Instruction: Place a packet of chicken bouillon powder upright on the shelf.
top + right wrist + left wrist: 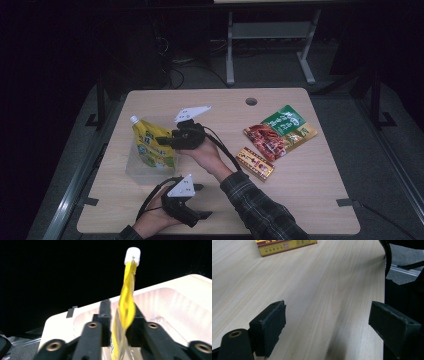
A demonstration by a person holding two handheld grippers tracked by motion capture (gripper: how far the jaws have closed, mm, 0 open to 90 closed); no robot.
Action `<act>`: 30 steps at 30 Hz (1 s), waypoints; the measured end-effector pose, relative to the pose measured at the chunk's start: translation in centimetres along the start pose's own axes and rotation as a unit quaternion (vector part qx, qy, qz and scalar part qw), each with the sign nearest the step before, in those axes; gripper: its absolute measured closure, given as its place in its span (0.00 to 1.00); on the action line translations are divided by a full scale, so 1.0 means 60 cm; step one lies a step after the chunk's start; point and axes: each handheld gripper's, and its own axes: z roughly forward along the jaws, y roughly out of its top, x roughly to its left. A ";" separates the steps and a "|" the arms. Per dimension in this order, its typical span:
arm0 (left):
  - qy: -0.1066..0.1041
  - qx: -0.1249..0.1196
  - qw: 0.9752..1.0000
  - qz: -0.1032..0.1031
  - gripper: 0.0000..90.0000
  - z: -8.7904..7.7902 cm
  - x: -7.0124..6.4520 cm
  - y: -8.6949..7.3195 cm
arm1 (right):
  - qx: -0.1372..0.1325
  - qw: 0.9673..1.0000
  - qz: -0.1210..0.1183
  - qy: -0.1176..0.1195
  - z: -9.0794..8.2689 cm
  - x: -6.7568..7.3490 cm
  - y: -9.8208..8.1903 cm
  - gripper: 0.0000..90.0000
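A yellow spouted pouch (150,145) with a white cap (132,255) stands upright inside a clear plastic tub (136,170) at the table's left. My right gripper (163,141) reaches in from the right at the pouch's side. In the right gripper view the pouch (128,290) rises edge-on between my right gripper's (120,326) jaws, slightly blurred, and the pads stand a little apart from it. My left gripper (202,201) lies low near the table's front edge, wide open with only bare wood between its pads (273,325).
A red and green snack packet (280,131) and a small yellow and red box (255,163) lie right of centre; the box's edge (284,245) is ahead of the left gripper. A cable hole (251,101) is near the far edge. The tub's rim (162,290) curves behind the pouch.
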 end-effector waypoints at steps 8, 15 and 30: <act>0.002 -0.001 1.000 -0.001 0.15 -0.002 0.002 0.000 | 0.019 0.999 -0.013 -0.030 -0.020 0.007 0.003 0.55; 0.005 -0.008 1.000 -0.014 0.15 -0.004 0.005 -0.001 | 0.030 0.998 -0.018 -0.054 -0.054 0.007 -0.001 0.42; -0.001 -0.005 1.000 -0.015 0.15 0.000 -0.002 0.001 | 0.047 0.994 -0.010 -0.096 -0.155 0.000 -0.041 0.38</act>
